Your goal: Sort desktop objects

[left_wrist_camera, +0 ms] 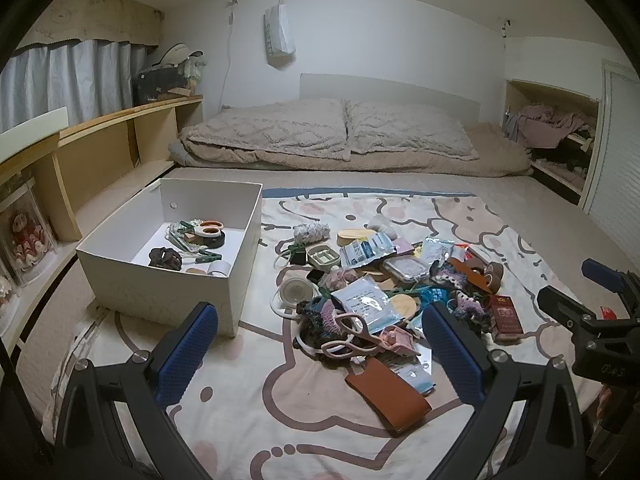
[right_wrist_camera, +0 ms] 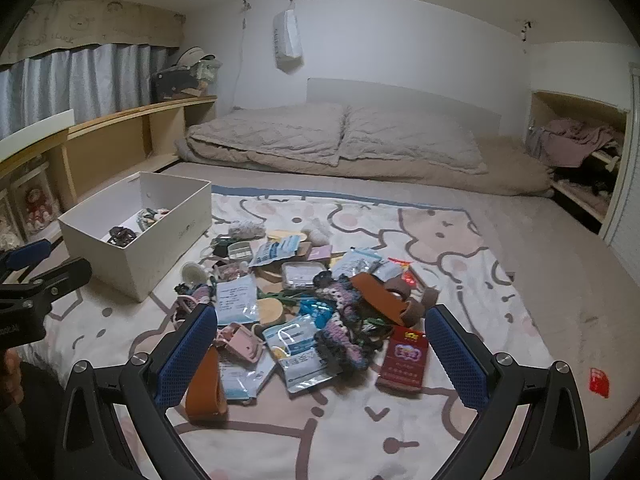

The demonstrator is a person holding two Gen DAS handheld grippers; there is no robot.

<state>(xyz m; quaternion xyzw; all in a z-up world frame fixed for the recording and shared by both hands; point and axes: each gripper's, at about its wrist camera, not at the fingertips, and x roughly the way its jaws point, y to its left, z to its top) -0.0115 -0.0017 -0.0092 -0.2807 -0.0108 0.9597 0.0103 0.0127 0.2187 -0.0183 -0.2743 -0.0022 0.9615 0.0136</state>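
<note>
- White cardboard box (left_wrist_camera: 168,280): at 10 o'clock from the left gripper, open-topped on the cartoon-print blanket (left_wrist_camera: 280,420). Evidently the sorting destination, since it already holds orange-handled scissors (left_wrist_camera: 210,229), a roll of black tape (left_wrist_camera: 216,240), green clips (left_wrist_camera: 208,257) and a dark hair claw (left_wrist_camera: 165,258).
- Unsorted heap (right_wrist_camera: 320,300): at 12 o'clock from the right gripper, just beside the box. Contents overlap: sealed mask packets (right_wrist_camera: 236,298), crocheted pieces (right_wrist_camera: 344,320), round wooden coasters (right_wrist_camera: 269,310), a plastic food container (right_wrist_camera: 302,274).
- Red cigarette pack (right_wrist_camera: 404,360): lying flat at the heap's near edge, free of overlap, so probably an easy first pick.
- Brown leather sleeve (left_wrist_camera: 386,398): lies flat at the near edge, at 12 o'clock between the left fingers.
- Pink scissors (left_wrist_camera: 348,334): atop the pile, just beyond the sleeve.
- Left gripper (left_wrist_camera: 320,354): fingers spread wide, holding nothing, hovering short of the heap.
- Right gripper (right_wrist_camera: 318,358): likewise spread and empty, framing the heap's near side, presumably choosing a target.
</note>
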